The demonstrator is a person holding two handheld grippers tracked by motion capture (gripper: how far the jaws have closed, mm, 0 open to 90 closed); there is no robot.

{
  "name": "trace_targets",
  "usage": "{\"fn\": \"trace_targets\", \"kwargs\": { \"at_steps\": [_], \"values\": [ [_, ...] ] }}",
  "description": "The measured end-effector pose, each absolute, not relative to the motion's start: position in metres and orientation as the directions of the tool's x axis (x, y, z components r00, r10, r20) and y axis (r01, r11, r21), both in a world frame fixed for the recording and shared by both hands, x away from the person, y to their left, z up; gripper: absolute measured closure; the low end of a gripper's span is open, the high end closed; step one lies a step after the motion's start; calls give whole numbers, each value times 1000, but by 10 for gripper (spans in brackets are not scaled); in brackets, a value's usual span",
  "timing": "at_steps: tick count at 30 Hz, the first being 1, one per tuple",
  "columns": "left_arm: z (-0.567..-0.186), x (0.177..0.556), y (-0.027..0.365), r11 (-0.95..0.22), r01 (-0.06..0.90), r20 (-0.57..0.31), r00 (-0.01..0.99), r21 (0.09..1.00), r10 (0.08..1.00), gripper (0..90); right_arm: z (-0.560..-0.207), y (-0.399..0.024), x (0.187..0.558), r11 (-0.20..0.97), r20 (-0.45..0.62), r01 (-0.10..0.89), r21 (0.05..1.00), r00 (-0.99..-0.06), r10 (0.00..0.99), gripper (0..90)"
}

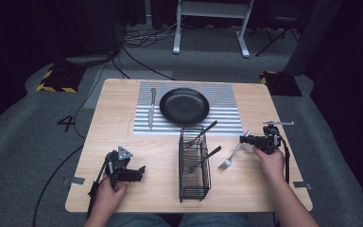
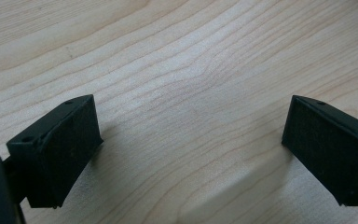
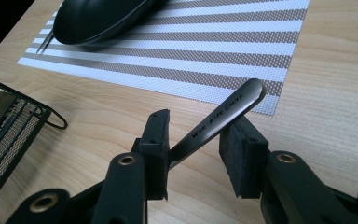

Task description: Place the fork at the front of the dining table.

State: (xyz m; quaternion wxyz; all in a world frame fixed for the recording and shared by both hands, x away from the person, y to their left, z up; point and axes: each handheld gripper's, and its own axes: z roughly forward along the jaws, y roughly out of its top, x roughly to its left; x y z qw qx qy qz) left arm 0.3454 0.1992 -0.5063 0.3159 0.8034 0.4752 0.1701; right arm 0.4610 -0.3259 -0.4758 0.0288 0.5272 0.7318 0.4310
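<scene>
Two jaws of the right gripper (image 3: 196, 154) clamp the fork (image 1: 231, 157) handle, likely for placing beside the plate (image 1: 184, 106). Left gripper (image 2: 191, 149) rests near-left, jaws apart, idle.

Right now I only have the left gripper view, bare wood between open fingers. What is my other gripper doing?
Observer: The right gripper has its fingers on either side of a fork handle. I cannot tell whether they clamp it.
Operator: Where does that fork lie?
Observer: On the bare table, just right of a black wire caddy.
Operator: Anything in the caddy?
Observer: Two dark utensils, their handles leaning out to the right.
Operator: And farther back?
Observer: A black plate on a striped placemat, with a knife on the mat to the plate's left.
</scene>
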Motion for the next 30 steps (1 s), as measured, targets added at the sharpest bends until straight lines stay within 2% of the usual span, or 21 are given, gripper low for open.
{"fn": "trace_targets", "kwargs": {
  "at_steps": [13,24,30],
  "values": [
    [-506,345,199,-347,659,-30,489,667,872,46,-487,-334,464,36,455,792,610,-387,802,582],
    [-506,345,199,-346,660,-30,489,667,872,46,-488,-335,464,47,400,804,593,-345,849,499],
    [-506,345,199,-346,659,-30,489,667,872,46,-484,-339,462,14,402,806,592,-310,861,478]
  ]
}}
